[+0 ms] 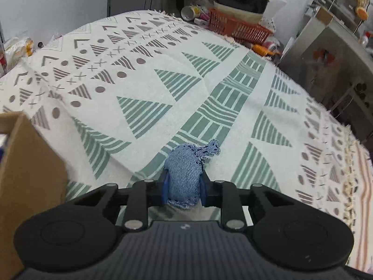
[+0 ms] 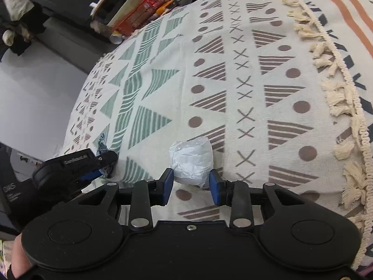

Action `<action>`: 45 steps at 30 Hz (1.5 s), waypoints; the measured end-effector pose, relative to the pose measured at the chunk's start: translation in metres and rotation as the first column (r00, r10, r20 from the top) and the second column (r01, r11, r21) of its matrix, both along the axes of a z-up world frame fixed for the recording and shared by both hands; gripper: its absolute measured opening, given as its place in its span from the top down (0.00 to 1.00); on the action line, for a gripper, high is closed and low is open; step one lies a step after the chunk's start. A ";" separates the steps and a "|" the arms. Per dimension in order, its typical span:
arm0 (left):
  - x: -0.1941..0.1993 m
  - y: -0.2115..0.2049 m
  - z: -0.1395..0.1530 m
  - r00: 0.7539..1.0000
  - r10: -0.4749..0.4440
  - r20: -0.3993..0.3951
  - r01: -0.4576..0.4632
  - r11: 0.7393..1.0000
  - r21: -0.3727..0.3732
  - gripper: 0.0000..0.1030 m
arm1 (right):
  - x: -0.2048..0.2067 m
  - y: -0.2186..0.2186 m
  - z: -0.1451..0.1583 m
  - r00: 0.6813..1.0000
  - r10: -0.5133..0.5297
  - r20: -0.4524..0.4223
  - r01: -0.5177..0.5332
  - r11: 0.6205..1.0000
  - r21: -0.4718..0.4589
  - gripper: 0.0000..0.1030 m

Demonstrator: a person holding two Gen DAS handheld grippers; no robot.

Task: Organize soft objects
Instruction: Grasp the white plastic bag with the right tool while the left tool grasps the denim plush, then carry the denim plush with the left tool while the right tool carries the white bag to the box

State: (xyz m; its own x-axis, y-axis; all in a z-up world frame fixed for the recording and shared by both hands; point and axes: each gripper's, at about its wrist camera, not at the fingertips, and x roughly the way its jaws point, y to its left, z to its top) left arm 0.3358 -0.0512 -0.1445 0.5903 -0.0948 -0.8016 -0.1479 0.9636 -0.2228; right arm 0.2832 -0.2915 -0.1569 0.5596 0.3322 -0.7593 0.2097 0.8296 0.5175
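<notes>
My left gripper (image 1: 184, 186) is shut on a small blue denim bundle (image 1: 186, 165), whose knotted end points forward over the patterned cloth (image 1: 149, 74). In the right wrist view the left gripper (image 2: 102, 165) shows at the left edge, and only a dark scrap of the denim bundle (image 2: 102, 144) is visible beyond it. My right gripper (image 2: 191, 184) stands open on either side of the near end of a crumpled white bundle (image 2: 192, 161), which rests on the cloth (image 2: 233, 70). The blue pads (image 2: 168, 183) sit close to the bundle's sides, and contact is unclear.
A cardboard box (image 1: 25, 175) stands at the left, close to my left gripper. At the far edge, a red basket (image 1: 235, 26) holds a black bowl and clutter. A tasselled fringe (image 2: 335, 98) runs down the right. Metal shelving (image 1: 326, 53) is beyond the table.
</notes>
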 end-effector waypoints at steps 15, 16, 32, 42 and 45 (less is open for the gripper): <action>-0.094 0.034 0.068 0.997 0.056 0.049 -0.053 0.997 -0.056 0.76 | -0.026 0.015 0.030 0.989 0.084 0.118 -0.079 0.996 -0.048 0.68; -0.102 0.037 0.072 0.997 0.059 0.058 -0.056 0.997 -0.057 0.76 | -0.028 0.017 0.033 0.988 0.093 0.126 -0.087 0.995 -0.054 0.68; -0.173 0.098 0.110 0.988 0.131 0.088 -0.123 0.988 -0.091 0.76 | -0.074 0.065 0.110 0.917 0.283 0.281 -0.295 0.955 -0.001 0.68; -0.196 0.138 0.120 0.981 0.176 0.084 -0.164 0.978 -0.133 0.76 | -0.087 0.116 0.135 0.885 0.355 0.302 -0.357 0.933 -0.052 0.68; -0.198 0.151 0.116 0.979 0.195 0.052 -0.183 0.966 -0.184 0.76 | -0.088 0.127 0.138 0.887 0.363 0.286 -0.363 0.930 -0.055 0.68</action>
State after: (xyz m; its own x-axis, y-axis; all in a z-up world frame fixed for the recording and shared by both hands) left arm 0.1379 0.0999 -0.0282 0.6644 -0.1134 -0.7387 -0.3018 0.8636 -0.4040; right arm 0.1948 -0.1646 -0.0187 0.5930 0.5540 -0.5844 -0.2635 0.8193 0.5093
